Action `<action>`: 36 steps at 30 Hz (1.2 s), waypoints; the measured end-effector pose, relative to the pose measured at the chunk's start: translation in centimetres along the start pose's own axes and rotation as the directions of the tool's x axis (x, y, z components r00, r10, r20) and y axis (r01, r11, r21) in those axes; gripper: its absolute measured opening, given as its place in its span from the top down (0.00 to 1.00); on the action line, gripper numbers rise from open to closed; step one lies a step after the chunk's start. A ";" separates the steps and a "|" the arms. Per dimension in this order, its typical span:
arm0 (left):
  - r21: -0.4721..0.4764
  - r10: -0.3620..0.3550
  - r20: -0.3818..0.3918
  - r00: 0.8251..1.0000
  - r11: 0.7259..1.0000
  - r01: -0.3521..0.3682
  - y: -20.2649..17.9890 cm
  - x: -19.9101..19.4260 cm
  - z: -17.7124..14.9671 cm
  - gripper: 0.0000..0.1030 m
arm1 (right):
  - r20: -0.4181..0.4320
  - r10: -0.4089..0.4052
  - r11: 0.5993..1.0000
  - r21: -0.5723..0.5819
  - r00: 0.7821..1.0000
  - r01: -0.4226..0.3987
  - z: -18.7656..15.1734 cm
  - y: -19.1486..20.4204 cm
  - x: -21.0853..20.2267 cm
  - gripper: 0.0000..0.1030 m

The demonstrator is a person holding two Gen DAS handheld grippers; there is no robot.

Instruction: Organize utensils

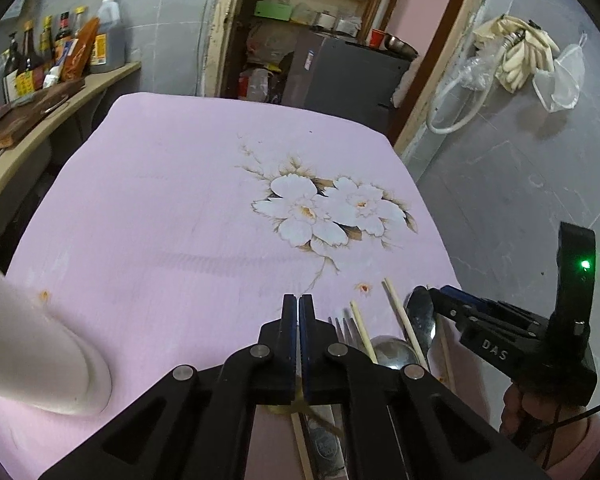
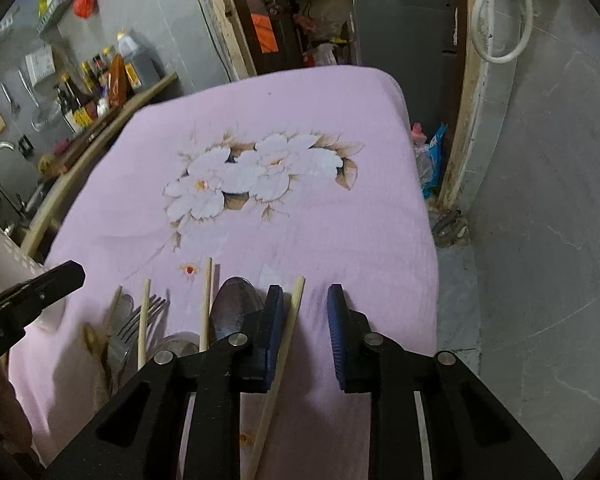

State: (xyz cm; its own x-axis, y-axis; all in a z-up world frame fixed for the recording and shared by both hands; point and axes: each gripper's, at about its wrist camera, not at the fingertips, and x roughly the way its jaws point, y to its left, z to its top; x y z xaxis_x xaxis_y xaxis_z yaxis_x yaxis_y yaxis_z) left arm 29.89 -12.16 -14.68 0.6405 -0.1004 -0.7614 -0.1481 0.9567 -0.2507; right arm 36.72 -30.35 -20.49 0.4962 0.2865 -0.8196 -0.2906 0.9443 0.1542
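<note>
Several utensils lie bunched near the front edge of a table under a pink flowered cloth [image 2: 340,216]. Among them are a fork [image 2: 150,310], a large spoon [image 2: 236,304], another spoon bowl [image 1: 394,352] and wooden chopsticks [image 2: 207,304]. My right gripper [image 2: 305,288] is open around one chopstick [image 2: 294,312], which rests against its left finger. My left gripper [image 1: 298,300] is shut just left of the pile, with nothing showing between its tips. A thin brownish strip [image 1: 320,420] crosses below the base of its jaws, and I cannot tell whether it is pinched. A person's hand [image 1: 520,412] holds the right gripper.
A tall white container [image 1: 40,340] stands on the cloth at the left. Beyond it a counter [image 1: 100,84] carries sauce bottles [image 1: 108,36] and a cutting board. The table drops off to grey floor [image 2: 540,240] on the right. A doorway and a grey cabinet [image 1: 352,76] lie behind.
</note>
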 end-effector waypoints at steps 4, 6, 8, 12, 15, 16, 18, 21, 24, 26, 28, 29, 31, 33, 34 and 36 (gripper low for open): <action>-0.040 -0.031 -0.021 0.999 0.999 0.030 0.8 -0.3 -0.6 0.98 | -0.029 -0.007 1.000 0.003 1.000 0.008 0.2 0.5 -0.1 0.84; -0.060 -0.017 -0.049 0.999 0.998 0.014 1.4 -0.6 -1.2 0.98 | -0.040 0.000 1.000 0.010 0.999 0.000 0.1 0.6 -0.2 0.84; -0.088 -0.002 -0.066 0.998 0.996 -0.003 2.1 -0.8 -1.8 0.98 | -0.043 0.012 1.000 0.022 0.999 -0.011 -0.1 0.6 -0.5 0.84; -0.166 0.019 -0.134 0.991 0.985 -0.041 3.7 -0.8 -3.2 0.98 | -0.034 0.029 0.999 0.038 0.999 -0.028 -0.6 0.6 -0.5 0.84; -0.207 0.005 -0.153 0.988 0.978 -0.037 4.6 -0.5 -4.1 0.96 | -0.030 0.041 0.998 0.046 0.999 -0.039 -0.7 0.5 -0.4 0.84; -0.210 -0.002 -0.156 0.988 0.977 -0.031 4.6 -0.3 -4.3 0.93 | -0.029 0.045 0.998 0.048 0.999 -0.044 -0.7 0.5 -0.4 0.84; -0.212 -0.023 -0.161 0.987 0.977 -0.012 4.7 0.0 -4.4 0.89 | -0.029 0.050 0.998 0.048 0.998 -0.048 -0.7 0.3 -0.3 0.84; -0.219 -0.062 -0.157 0.986 0.975 0.026 4.7 0.2 -4.2 0.88 | -0.033 0.052 0.997 0.052 0.998 -0.050 -0.6 0.3 -0.2 0.84; -0.233 -0.099 -0.154 0.983 0.971 0.061 4.6 0.1 -4.0 0.86 | -0.037 0.055 0.997 0.054 0.998 -0.053 -0.6 0.1 -0.2 0.84; -0.238 -0.118 -0.151 0.981 0.968 0.080 4.6 -0.1 -4.0 0.78 | -0.038 0.055 0.997 0.054 0.998 -0.053 -0.6 0.1 -0.1 0.84; -0.244 -0.135 -0.149 0.980 0.965 0.095 4.6 -0.2 -4.1 0.67 | -0.040 0.055 0.997 0.053 0.998 -0.053 -0.7 0.1 -0.1 0.84; -0.248 -0.141 -0.143 0.980 0.963 0.103 4.7 -0.2 -4.1 0.62 | -0.042 0.055 0.997 0.052 0.998 -0.053 -0.7 0.2 -0.1 0.84; -0.254 -0.156 -0.120 0.980 0.959 0.121 4.6 -0.2 -3.8 0.58 | -0.045 0.054 0.997 0.051 0.998 -0.052 -0.7 0.3 0.0 0.84; -0.244 -0.164 -0.109 0.980 0.960 0.134 4.3 -0.2 -3.4 0.58 | -0.044 0.054 0.997 0.051 0.998 -0.052 -0.7 0.3 0.0 0.84; -0.234 -0.168 -0.107 0.980 0.962 0.139 4.0 0.0 -3.1 0.58 | -0.044 0.055 0.997 0.052 0.998 -0.053 -0.6 0.3 0.0 0.84; -0.195 -0.168 -0.102 0.981 0.970 0.146 3.4 0.4 -2.6 0.58 | -0.043 0.059 0.997 0.055 0.997 -0.056 -0.6 0.4 0.0 0.84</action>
State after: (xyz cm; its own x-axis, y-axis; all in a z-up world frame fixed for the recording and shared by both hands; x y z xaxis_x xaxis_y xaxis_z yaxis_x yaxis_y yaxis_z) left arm 27.66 -9.69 -17.38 0.5761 -0.2866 -0.7655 -0.1970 0.8602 -0.4703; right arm 36.10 -30.08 -20.75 0.4422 0.3342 -0.8324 -0.2725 0.9342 0.2303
